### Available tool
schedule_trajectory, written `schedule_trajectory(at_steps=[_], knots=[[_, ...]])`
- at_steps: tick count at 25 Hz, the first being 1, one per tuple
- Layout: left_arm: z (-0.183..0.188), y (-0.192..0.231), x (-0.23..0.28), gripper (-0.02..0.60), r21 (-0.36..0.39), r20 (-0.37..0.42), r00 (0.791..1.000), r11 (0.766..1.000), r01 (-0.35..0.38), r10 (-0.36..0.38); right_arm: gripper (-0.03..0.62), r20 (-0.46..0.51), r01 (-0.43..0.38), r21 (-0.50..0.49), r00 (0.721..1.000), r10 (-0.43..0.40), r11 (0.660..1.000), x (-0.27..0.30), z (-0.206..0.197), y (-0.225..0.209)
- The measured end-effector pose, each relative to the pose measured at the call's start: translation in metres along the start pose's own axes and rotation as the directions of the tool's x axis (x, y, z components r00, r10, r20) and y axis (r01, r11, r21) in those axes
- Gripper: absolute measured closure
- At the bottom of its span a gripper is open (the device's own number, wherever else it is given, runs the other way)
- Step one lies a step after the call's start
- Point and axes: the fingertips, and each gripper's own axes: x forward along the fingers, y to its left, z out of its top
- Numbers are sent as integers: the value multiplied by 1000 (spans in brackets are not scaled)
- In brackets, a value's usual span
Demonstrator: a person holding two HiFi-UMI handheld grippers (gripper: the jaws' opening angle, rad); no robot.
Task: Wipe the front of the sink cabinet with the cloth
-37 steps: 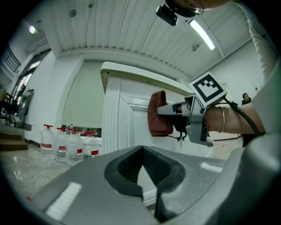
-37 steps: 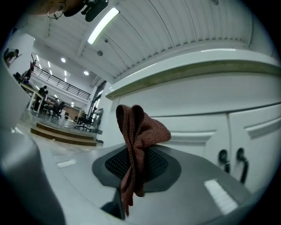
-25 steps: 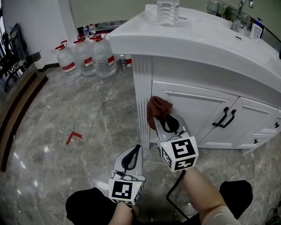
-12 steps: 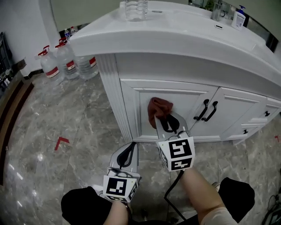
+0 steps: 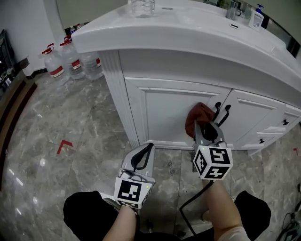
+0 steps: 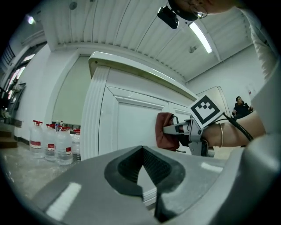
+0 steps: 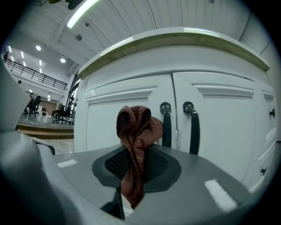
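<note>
- Head view: my right claw [image 5: 203, 128] is clamped on the cloth [image 5: 196, 116], which is bunched at its tips by the cabinet door [image 5: 164, 110].
- Left gripper view: my left claw [image 6: 141, 170] is closed on nothing.
- Right gripper view: the door handles [image 7: 166, 125] stand just beyond the cloth.
- Step, as I judge it: mid-wipe. The next move is to sweep clear of the handles.

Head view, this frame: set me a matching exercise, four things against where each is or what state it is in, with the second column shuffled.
Things:
1. cloth
2. left gripper
3. water jugs
4. clear bottle

Places or states:
a. standing on the countertop
b. shut on nothing
c. on the floor beside the cabinet
d. pinched in the right gripper

Pairs: 1-d, 2-b, 3-c, 4-a.
</note>
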Motion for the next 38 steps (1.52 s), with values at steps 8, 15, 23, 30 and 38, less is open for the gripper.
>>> schedule_trajectory(at_steps=[8, 15, 23, 30, 38], knots=[[-10, 21, -10, 580, -4, -8, 999, 999, -44, 43, 499, 32, -32, -3, 999, 32, 999, -1, -4, 35], [-31, 60, -34, 580, 1, -65, 989, 991, -130, 130, 499, 10, -288, -27, 958, 288, 957, 26, -44, 155], [-43, 100, -60, 580, -29, -92, 978, 981, -191, 187, 498, -40, -358, -15, 933, 357, 934, 62, -74, 207], [-49, 101, -55, 580, -38, -103, 980, 984, -176, 171, 497, -59, -318, 3, 946, 318, 948, 69, -79, 186], [-45, 64, -26, 580, -57, -84, 993, 994, -89, 84, 497, -83, -220, 30, 972, 222, 975, 57, -84, 131]])
